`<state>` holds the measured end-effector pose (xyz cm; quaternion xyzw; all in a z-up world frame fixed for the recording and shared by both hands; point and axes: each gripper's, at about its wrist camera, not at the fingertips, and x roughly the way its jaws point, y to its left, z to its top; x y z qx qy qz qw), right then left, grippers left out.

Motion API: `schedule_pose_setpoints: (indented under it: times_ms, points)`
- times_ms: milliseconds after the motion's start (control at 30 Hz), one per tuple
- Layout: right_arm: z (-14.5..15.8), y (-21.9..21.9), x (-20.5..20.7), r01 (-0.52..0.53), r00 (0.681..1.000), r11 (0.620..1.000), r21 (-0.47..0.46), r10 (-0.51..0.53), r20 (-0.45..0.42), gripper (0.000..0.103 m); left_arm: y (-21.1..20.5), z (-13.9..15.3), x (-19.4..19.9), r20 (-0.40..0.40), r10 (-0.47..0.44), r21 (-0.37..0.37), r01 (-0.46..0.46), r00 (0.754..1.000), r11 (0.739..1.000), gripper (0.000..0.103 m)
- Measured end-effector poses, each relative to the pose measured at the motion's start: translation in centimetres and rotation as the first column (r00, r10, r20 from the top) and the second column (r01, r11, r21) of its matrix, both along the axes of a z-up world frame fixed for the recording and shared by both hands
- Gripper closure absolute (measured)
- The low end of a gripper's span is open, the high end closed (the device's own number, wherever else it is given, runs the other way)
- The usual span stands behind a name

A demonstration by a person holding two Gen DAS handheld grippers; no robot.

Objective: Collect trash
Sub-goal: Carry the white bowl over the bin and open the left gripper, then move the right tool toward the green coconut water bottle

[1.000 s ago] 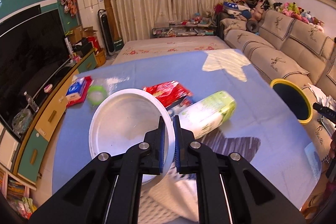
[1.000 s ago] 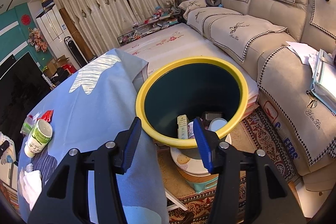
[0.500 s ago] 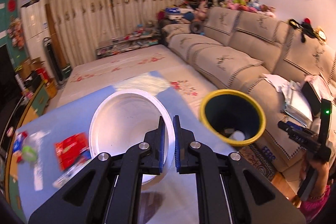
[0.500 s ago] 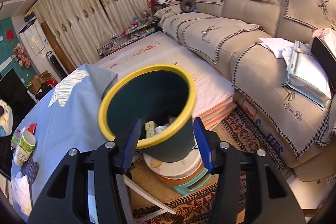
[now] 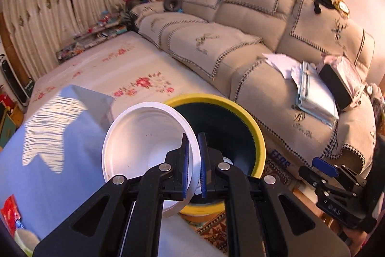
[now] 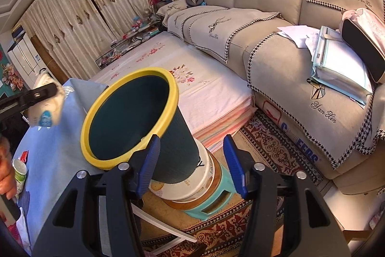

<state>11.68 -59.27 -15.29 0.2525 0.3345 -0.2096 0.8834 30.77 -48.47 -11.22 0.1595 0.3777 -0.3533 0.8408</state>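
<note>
Carried off the blue table [image 5: 60, 160] since the earlier frame, white paper bowl [image 5: 144, 143] hung beside the yellow-rimmed bin [image 5: 257, 136], rim pinched in left gripper [image 5: 193, 160]. Right gripper [image 6: 191, 160], jaws opening with nothing between them, flanked the bin.

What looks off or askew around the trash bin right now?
The trash bin is tilted, its yellow rim leaning toward the blue table instead of standing upright. It sits on a makeshift stack of a round tin and a teal stool, which looks unsteady. The open right gripper straddles its base, jaws widening.
</note>
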Motion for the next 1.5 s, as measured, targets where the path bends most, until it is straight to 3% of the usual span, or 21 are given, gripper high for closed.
schedule_pose_setpoints:
  times_ms: [133,367,400,433,467,500,533,633,767,967,1067,1167,1267,1433,1500]
  points:
    - [-0.7,-0.6,-0.2,0.012,1.0,1.0,0.01,-0.012,-0.013,0.05,-3.6,-3.3,2.0,-0.045,-0.012,0.067,0.015,0.999,0.998,0.095]
    - [-1.0,-1.1,-0.4,0.023,0.999,1.0,0.012,-0.023,-0.028,0.049,-5.3,-6.3,4.1,-0.09,0.008,0.105,0.002,0.996,0.994,0.093]
    - [-1.0,-1.0,-0.5,0.024,0.999,1.0,0.011,-0.024,-0.027,0.048,-5.3,-6.5,4.3,-0.096,0.011,0.109,0.0,0.995,0.994,0.089]
    - [-1.0,-1.0,-0.5,0.024,0.999,1.0,0.012,-0.024,-0.027,0.048,-5.4,-6.7,4.6,-0.104,0.018,0.115,-0.006,0.994,0.993,0.074]
    - [-0.9,-0.9,-0.5,0.023,0.999,1.0,0.013,-0.023,-0.025,0.047,-5.3,-6.7,4.5,-0.105,0.026,0.116,-0.013,0.994,0.993,0.053]
    - [-0.8,-0.7,-0.5,0.021,0.999,1.0,0.012,-0.021,-0.024,0.046,-5.1,-6.5,4.5,-0.099,0.029,0.113,-0.018,0.995,0.993,0.045]
    - [-0.7,-0.5,-0.6,0.017,1.0,1.0,0.011,-0.017,-0.023,0.046,-4.9,-6.1,4.3,-0.08,0.031,0.109,-0.022,0.996,0.994,0.04]
    - [-0.5,-0.3,-0.6,0.008,1.0,1.0,0.005,-0.008,-0.022,0.045,-3.1,-4.1,3.2,-0.051,0.018,0.101,-0.013,0.999,0.995,0.04]
    - [-0.1,0.2,-0.4,-0.003,1.0,1.0,0.004,0.004,-0.015,0.043,1.2,1.0,1.3,-0.034,0.019,0.005,-0.019,0.999,1.0,0.035]
    - [0.9,2.3,0.2,-0.055,0.998,0.998,-0.013,0.055,-0.004,0.041,11.7,8.5,-2.3,0.054,0.096,-0.149,-0.087,0.994,0.985,0.018]
    - [1.7,3.9,0.8,-0.088,0.996,0.996,-0.034,0.088,0.002,0.04,17.5,10.8,-3.7,0.109,0.178,-0.189,-0.156,0.978,0.969,0.016]
    - [2.6,5.7,1.6,-0.128,0.992,0.99,-0.057,0.129,0.006,0.039,23.7,12.3,-4.6,0.161,0.29,-0.219,-0.252,0.943,0.943,0.014]
    - [3.6,8.1,2.7,-0.185,0.982,0.98,-0.078,0.186,0.012,0.038,29.9,12.9,-5.8,0.216,0.419,-0.242,-0.367,0.882,0.898,0.013]
    - [5.0,13.0,5.0,-0.302,0.952,0.948,-0.101,0.306,0.022,0.036,40.0,12.4,-7.6,0.243,0.62,-0.298,-0.551,0.746,0.78,0.012]
    - [5.6,15.7,6.4,-0.366,0.929,0.924,-0.111,0.371,0.02,0.036,44.2,11.6,-8.2,0.25,0.701,-0.316,-0.629,0.667,0.711,0.012]
